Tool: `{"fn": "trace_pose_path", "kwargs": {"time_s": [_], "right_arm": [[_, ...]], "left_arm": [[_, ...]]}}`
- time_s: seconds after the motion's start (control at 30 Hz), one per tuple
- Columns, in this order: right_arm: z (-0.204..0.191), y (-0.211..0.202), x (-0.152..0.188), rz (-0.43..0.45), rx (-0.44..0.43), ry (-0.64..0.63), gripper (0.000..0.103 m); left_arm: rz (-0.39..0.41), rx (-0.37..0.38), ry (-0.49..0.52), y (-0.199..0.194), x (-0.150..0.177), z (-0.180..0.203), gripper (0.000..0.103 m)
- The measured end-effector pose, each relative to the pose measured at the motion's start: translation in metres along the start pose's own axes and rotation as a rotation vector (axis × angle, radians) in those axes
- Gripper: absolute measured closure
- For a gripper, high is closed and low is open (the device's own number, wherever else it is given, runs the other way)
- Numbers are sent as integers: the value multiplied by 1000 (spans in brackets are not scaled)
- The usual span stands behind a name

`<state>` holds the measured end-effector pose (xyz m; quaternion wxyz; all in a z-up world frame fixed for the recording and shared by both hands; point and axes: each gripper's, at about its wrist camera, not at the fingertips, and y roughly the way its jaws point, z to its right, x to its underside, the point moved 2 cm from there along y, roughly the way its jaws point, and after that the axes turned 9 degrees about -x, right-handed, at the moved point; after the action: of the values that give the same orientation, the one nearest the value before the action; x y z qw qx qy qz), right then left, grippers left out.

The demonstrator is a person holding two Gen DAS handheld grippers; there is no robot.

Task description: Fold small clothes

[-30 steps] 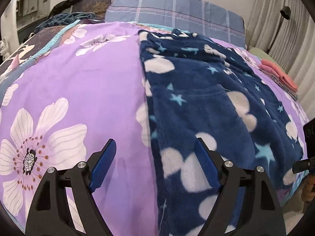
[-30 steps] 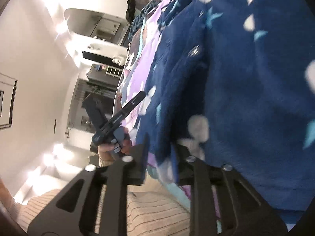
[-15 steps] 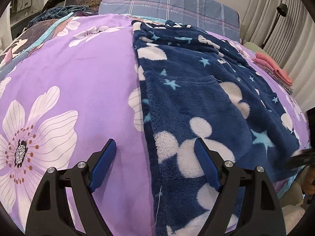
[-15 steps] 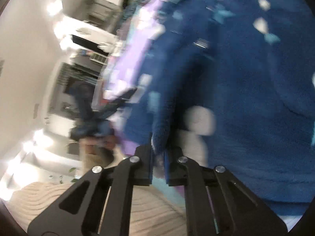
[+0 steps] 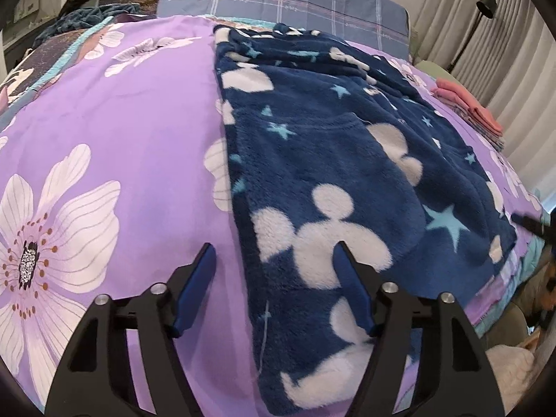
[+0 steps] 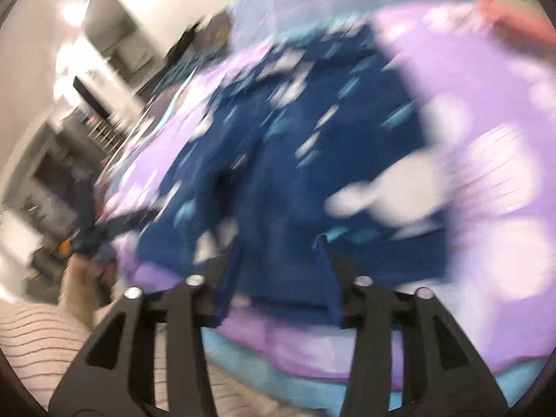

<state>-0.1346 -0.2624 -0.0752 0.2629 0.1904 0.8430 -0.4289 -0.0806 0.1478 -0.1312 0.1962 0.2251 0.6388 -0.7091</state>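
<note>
1. One navy fleece garment (image 5: 347, 160) with white mouse heads and stars, on the purple bedspread (image 5: 114, 132).
2. One plaid pillow (image 5: 285, 3) beyond the garment.
3. One pink folded stack (image 5: 469, 107) right of it.
4. Two grippers: left gripper (image 5: 274, 260), right gripper (image 6: 279, 246).

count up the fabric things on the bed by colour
navy fleece garment with white shapes and stars: 1
purple floral bedspread: 1
blue-grey plaid pillow: 1
folded pink pile at the far right edge: 1 pile, pieces too small to count
dark teal heap at the far left: 1
total: 5
</note>
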Motion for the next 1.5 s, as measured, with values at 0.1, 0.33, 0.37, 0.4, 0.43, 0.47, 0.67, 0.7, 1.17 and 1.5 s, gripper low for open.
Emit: {"fn": "trace_pose_path", "kwargs": {"time_s": [0.1,0.33,0.37,0.4,0.43,0.47,0.67,0.7,1.17,1.5], "right_arm": [[42,-13,0,11,126,129,56],[65,24,14,-62,-33,247,44],[64,31,9,-60,-43,239,43],[61,35,5,-61,-57,240,42],[59,38,2,-67,-79,245,42],[64,41,0,-72,-90,249,42],[60,37,0,-109,-110,227,49],[63,35,3,-115,-124,233,50],[51,3,-22,72,-261,278,92],[-9,-101,-33,286,-380,57,93]], "left_arm": [[-16,33,-5,-1,3,0,42],[-59,116,17,1,10,14,27],[-54,109,29,4,9,19,23],[-47,104,38,7,9,22,20],[-36,96,51,9,7,27,20],[-33,97,50,10,5,28,20],[-48,161,8,-3,13,17,50],[-52,172,11,-4,16,15,50],[149,256,-88,-43,-22,10,89],[401,285,-37,-165,-27,12,90]]}}
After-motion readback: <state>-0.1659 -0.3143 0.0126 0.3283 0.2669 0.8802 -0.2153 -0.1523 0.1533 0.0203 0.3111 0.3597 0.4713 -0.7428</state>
